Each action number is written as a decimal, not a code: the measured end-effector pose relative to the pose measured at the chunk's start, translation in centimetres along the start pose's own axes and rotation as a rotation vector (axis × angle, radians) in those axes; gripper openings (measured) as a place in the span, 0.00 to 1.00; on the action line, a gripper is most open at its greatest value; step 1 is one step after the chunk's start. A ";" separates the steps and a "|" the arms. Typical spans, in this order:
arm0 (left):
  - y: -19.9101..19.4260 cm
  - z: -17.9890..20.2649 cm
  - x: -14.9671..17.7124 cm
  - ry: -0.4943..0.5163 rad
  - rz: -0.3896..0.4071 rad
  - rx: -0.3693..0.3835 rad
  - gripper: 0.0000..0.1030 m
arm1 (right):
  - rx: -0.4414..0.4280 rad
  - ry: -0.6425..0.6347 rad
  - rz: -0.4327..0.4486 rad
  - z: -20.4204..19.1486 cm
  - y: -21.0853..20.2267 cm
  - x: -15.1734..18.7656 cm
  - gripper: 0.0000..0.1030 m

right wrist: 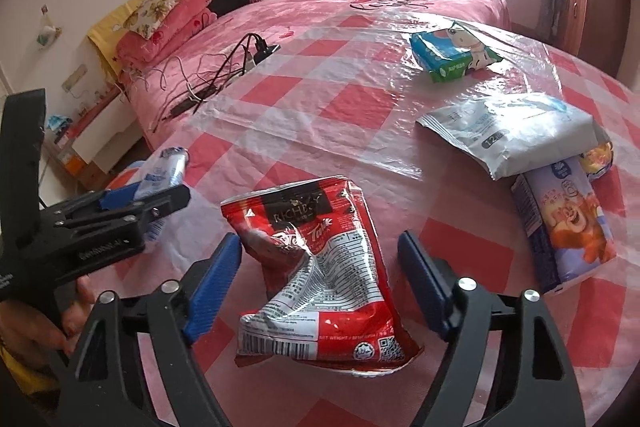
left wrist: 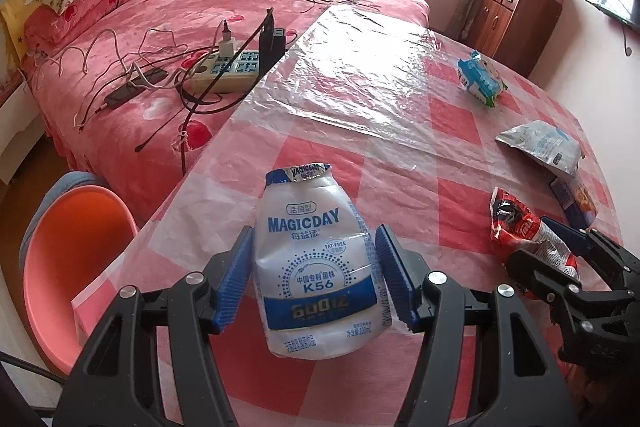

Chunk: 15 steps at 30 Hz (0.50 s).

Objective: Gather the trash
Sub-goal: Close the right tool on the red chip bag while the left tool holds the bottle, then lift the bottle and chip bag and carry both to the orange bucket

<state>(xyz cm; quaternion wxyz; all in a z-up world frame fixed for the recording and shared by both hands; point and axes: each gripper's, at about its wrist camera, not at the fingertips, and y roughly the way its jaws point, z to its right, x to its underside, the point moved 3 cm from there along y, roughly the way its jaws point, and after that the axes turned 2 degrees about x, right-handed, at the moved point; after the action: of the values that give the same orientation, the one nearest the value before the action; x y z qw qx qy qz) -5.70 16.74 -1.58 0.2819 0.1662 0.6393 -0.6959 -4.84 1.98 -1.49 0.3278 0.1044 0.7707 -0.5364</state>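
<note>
The left claw (left wrist: 316, 277) is closed on a crushed white-and-blue bottle (left wrist: 318, 267), blue pads pressing both its sides, held over the checked table (left wrist: 400, 155). The right claw (right wrist: 320, 283) stands wide open around a red packet (right wrist: 320, 267), pads apart from it on both sides; whether the packet rests on the table cannot be told. Right of and beyond the right claw lies a purple carton (right wrist: 564, 223), a white pouch (right wrist: 508, 131) overlapping its far end. Farther ahead sits a blue-green tissue pack (right wrist: 448, 51). Beyond the table's left edge, a power strip (left wrist: 228, 67) lies on the pink bed (left wrist: 160, 7).

white bottle (left wrist: 316, 263) reads "magicday k56"; red packet (right wrist: 320, 267) "richboy".
</note>
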 end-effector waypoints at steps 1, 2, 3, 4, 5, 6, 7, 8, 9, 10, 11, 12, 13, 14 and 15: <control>0.0 -0.1 0.0 -0.001 0.002 0.001 0.60 | 0.010 -0.004 0.000 0.0 0.0 0.0 0.67; 0.0 -0.3 0.0 -0.001 0.006 0.003 0.60 | 0.015 -0.006 0.000 -0.1 0.1 0.0 0.64; -0.1 -0.4 0.1 -0.001 0.008 0.004 0.60 | 0.016 -0.009 0.000 -0.1 0.1 0.0 0.64; -0.1 -0.5 0.1 0.000 0.010 0.006 0.60 | 0.016 -0.009 0.000 -0.1 0.2 0.0 0.63; -0.1 -0.6 0.1 0.001 0.013 0.009 0.60 | 0.012 -0.006 0.001 0.0 0.1 0.0 0.63; -0.1 -0.7 0.0 0.000 0.014 0.012 0.60 | 0.005 -0.002 0.002 0.0 0.2 0.0 0.62; -0.1 -0.8 0.1 -0.002 0.016 0.018 0.60 | 0.001 0.002 0.003 0.0 0.2 0.0 0.61; -0.2 -0.9 0.0 -0.005 0.018 0.026 0.60 | -0.005 0.007 0.004 0.1 0.2 0.0 0.60; -0.2 -1.0 0.1 -0.007 0.020 0.033 0.60 | -0.007 0.008 0.005 0.1 0.1 0.0 0.60; -0.2 -1.1 0.1 -0.008 0.022 0.037 0.60 | -0.009 0.010 0.006 0.1 0.1 -0.1 0.59; -0.2 -1.2 0.1 -0.007 0.024 0.041 0.60 | -0.009 0.010 0.009 0.1 0.1 -0.1 0.58; -0.2 -1.3 0.1 -0.006 0.027 0.048 0.60 | -0.007 0.008 0.011 0.0 0.0 -0.1 0.57; -0.3 -1.4 0.2 -0.006 0.030 0.054 0.60 | -0.005 0.006 0.013 0.0 0.0 -0.1 0.56; -0.3 -1.5 0.2 -0.008 0.034 0.061 0.60 | -0.002 0.002 0.015 -0.1 -0.1 -0.1 0.55; -0.4 -1.7 0.2 -0.009 0.037 0.068 0.60 | 0.003 -0.002 0.018 -0.2 -0.1 -0.1 0.55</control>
<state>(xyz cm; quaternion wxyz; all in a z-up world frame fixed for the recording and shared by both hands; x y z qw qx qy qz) -6.35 18.33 -1.62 0.2916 0.1843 0.6110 -0.7126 -4.85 2.14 -1.32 0.3330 0.1113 0.7686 -0.5348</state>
